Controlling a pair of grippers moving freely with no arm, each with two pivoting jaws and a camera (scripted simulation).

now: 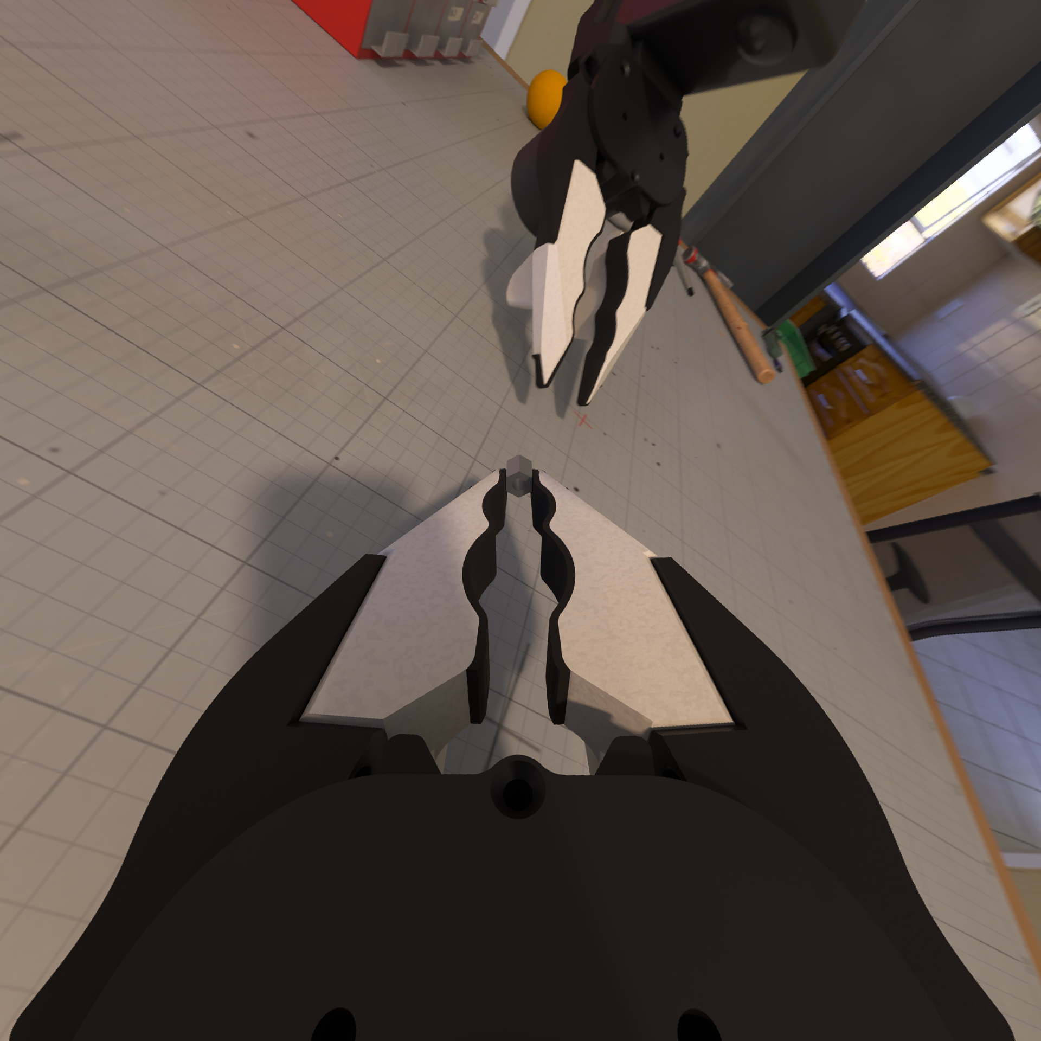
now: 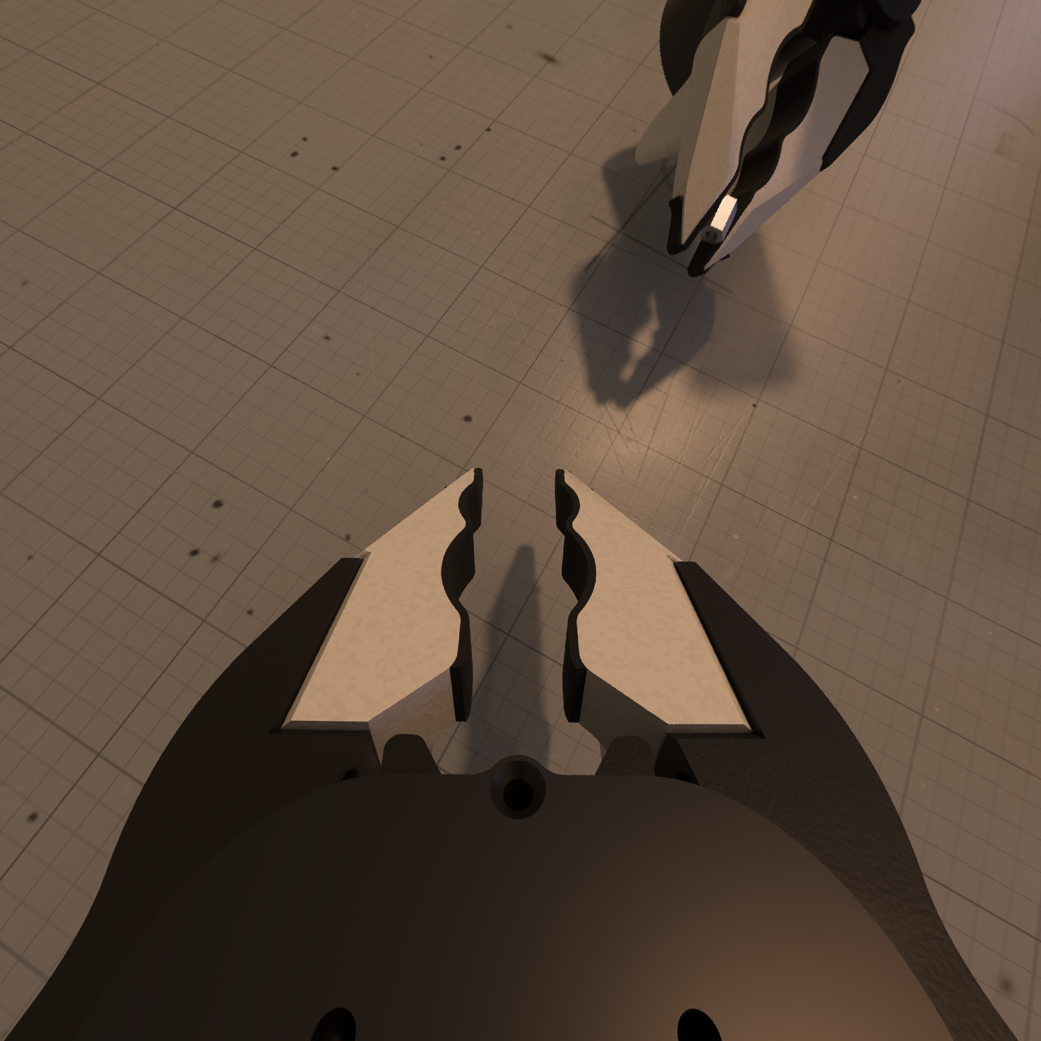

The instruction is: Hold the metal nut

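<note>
Pinching the metal nut (image 1: 518, 477) at its very tips, left gripper (image 1: 519, 479) is closed on it above the gridded mat (image 1: 169, 338), well inside its edges. Small, rigid, likely slippery; flats give best purchase. Right gripper (image 2: 519, 479) parted, empty.

The left wrist view rides on the left gripper (image 1: 518, 479), looking forward and down along its two fingers at the gridded mat (image 1: 225, 338), close above it, with the table's far edge and the room beyond in the upper right. The right wrist view sits on the right gripper (image 2: 518, 479), tilted more steeply down, so the mat fills it. Each camera catches the other gripper farther off, facing it; the shared ground is the strip of mat between the two.
</note>
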